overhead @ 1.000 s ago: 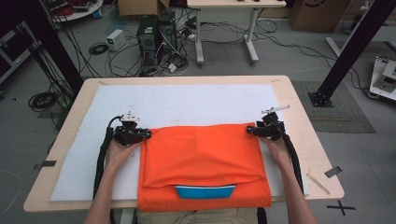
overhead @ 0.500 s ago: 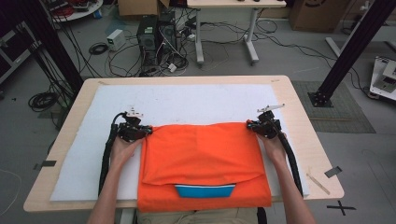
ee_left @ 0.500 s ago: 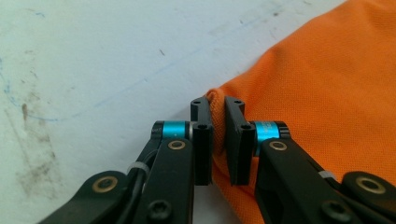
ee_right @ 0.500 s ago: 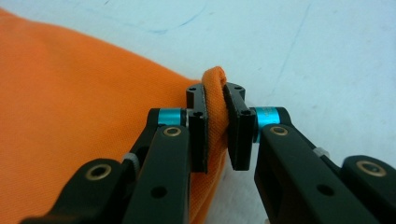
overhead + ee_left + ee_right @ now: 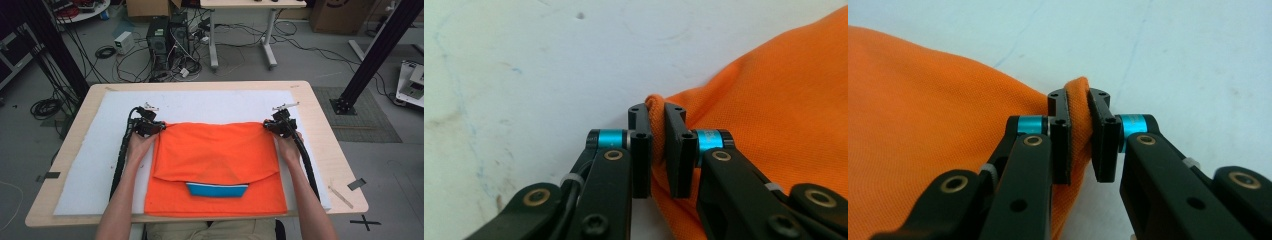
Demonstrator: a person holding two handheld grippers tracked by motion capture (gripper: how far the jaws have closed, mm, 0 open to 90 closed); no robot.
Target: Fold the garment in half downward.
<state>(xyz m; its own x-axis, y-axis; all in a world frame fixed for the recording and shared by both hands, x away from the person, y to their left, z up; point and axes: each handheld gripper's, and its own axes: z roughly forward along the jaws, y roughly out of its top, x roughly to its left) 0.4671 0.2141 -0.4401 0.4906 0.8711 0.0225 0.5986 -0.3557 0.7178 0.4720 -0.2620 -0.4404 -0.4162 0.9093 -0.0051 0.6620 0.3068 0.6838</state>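
1. Orange shirt (image 5: 215, 165) lies folded on white mat (image 5: 100, 165), hem at near edge.
2. Left gripper (image 5: 150, 126) pinches its far-left corner.
3. Right gripper (image 5: 277, 125), jaws just closed, pinches the far-right corner.

A folded shirt (image 5: 217, 165) lies on a pad (image 5: 90, 165) covering the worktop (image 5: 330, 145). The left gripper's fingers (image 5: 640, 150) clamp its far left corner, the right gripper's fingers (image 5: 1060, 145) its far right corner. The shirt spreads between and behind both.
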